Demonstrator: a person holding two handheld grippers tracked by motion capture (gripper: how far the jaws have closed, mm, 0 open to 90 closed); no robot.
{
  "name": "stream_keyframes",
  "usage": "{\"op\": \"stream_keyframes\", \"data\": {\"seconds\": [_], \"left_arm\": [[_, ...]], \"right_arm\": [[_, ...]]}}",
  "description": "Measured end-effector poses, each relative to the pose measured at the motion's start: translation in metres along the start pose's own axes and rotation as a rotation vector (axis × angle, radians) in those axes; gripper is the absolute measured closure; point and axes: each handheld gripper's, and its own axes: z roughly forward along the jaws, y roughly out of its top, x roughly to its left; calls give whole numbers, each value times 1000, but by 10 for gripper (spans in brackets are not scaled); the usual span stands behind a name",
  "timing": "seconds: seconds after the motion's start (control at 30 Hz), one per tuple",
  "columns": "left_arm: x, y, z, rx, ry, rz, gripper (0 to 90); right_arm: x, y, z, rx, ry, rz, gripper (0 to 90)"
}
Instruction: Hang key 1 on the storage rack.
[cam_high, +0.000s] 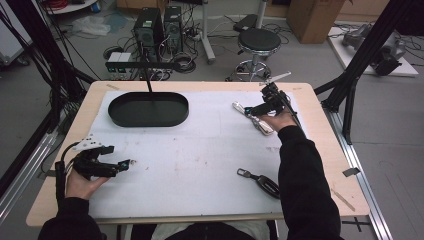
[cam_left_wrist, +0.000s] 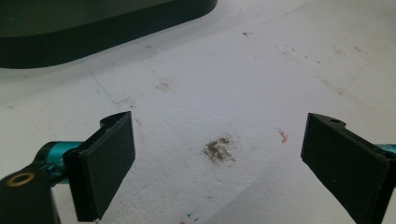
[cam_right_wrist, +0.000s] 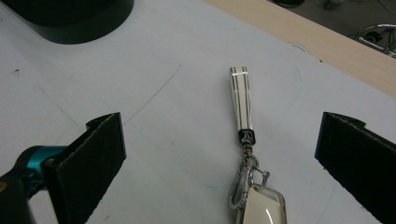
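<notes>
We hold the right gripper (cam_right_wrist: 219, 163), jaws wide and empty, over the white key fob (cam_right_wrist: 259, 205) near the table's right edge; best centre on its body before closing.

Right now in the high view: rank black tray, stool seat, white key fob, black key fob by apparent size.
1. black tray
2. stool seat, though farther from the camera
3. white key fob and black key fob: alike, both partly hidden
</notes>
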Motion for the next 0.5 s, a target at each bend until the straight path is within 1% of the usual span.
{"op": "stream_keyframes", "data": {"seconds": [0.03, 0.17, 0.2, 0.27, 0.3, 0.33, 0.37, 0.43, 0.47, 0.5], "left_arm": [[0, 0, 0, -3, -1, -2, 103], [0, 0, 0, -3, -2, 1, 103], [1, 0, 0, -4, 0, -2, 103], [1, 0, 0, -3, -1, -1, 103], [1, 0, 1, -5, -3, -2, 103], [1, 0, 1, -5, -4, -3, 103], [1, 0, 0, -3, -4, 1, 103], [1, 0, 0, -7, -7, -2, 103], [1, 0, 0, -7, -5, -4, 103], [1, 0, 0, -8, -4, -5, 103]], "right_arm": [[0, 0, 0, 0, 0, 0, 9], [-1, 7, 14, 25, 4, -3, 10], [-2, 7, 17, 31, -2, -3, 15], [-2, 7, 20, 32, -1, -13, 25], [-5, 6, 28, 43, 14, -7, 34], [-5, 6, 28, 43, 14, -7, 34], [-7, 4, 36, 70, 17, 6, 34], [-9, 3, 39, 76, 15, 9, 34], [-11, 2, 43, 83, 24, 28, 34], [-11, 2, 43, 83, 24, 28, 34]]}}
